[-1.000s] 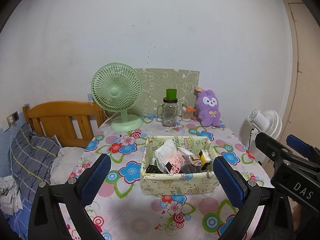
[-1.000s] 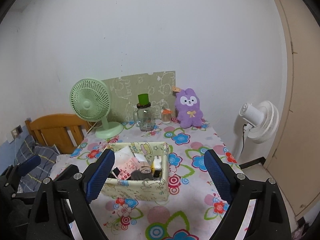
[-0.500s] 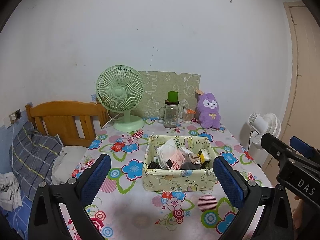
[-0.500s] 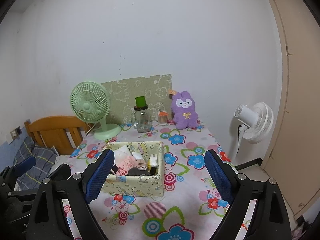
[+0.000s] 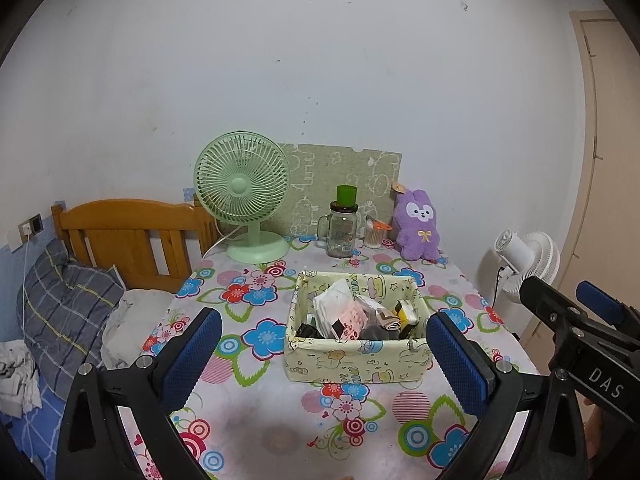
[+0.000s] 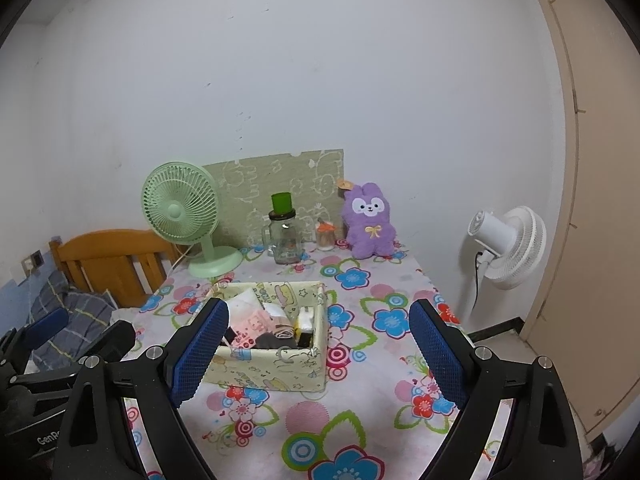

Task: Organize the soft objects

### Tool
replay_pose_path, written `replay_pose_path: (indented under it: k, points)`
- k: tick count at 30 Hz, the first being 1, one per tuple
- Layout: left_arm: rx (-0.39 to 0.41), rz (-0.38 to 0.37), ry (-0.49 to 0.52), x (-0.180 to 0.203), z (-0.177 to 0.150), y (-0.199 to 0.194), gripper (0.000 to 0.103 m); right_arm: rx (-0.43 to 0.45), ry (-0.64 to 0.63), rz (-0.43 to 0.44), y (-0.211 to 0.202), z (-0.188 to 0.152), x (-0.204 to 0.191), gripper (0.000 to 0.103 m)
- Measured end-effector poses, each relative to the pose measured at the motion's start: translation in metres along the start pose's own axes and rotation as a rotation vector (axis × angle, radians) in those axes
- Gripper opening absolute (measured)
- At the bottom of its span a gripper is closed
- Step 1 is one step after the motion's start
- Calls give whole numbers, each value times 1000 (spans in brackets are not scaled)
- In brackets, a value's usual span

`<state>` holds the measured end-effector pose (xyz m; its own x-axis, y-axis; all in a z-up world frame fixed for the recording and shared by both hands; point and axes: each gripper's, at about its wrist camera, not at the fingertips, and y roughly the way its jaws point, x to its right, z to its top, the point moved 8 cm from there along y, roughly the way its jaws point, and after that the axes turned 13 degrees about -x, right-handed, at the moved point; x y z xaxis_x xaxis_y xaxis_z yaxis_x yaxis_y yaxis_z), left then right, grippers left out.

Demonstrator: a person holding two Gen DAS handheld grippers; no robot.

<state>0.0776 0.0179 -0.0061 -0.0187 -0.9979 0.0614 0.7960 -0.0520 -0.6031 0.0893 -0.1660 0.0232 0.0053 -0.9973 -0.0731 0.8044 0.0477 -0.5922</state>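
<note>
soft items (image 5: 352, 318) in fabric box (image 5: 356, 362), beyond both wide-open grippers (image 5: 322, 354)

Purple plush bunny (image 5: 417, 225); mint-green fan (image 5: 243, 196); floral tablecloth (image 5: 256, 420); cartoon-print yellow fabric box (image 5: 354, 362).

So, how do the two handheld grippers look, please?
Both the left gripper and the right gripper have black frames with silver screws and long fingers faced with blue textured pads. White letters "DAS" mark the right one's body, seen from the left wrist camera.
</note>
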Motion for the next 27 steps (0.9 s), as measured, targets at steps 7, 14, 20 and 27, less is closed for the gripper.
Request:
replay_pose_path:
  k: [7,14,20,27]
  points:
    - [2,-2,1,0,0,-1,103,3,-1,-2,-2,-2,2,93]
    - [2,-3,3,1,-1,-2,103,3,-1,-1,-2,-2,2,93]
    - [4,-5,4,0,-1,-3,103,4,0,-2,-2,-2,2,93]
    - [3,-6,3,0,-1,-3,103,4,2,-6,-2,-3,3,93]
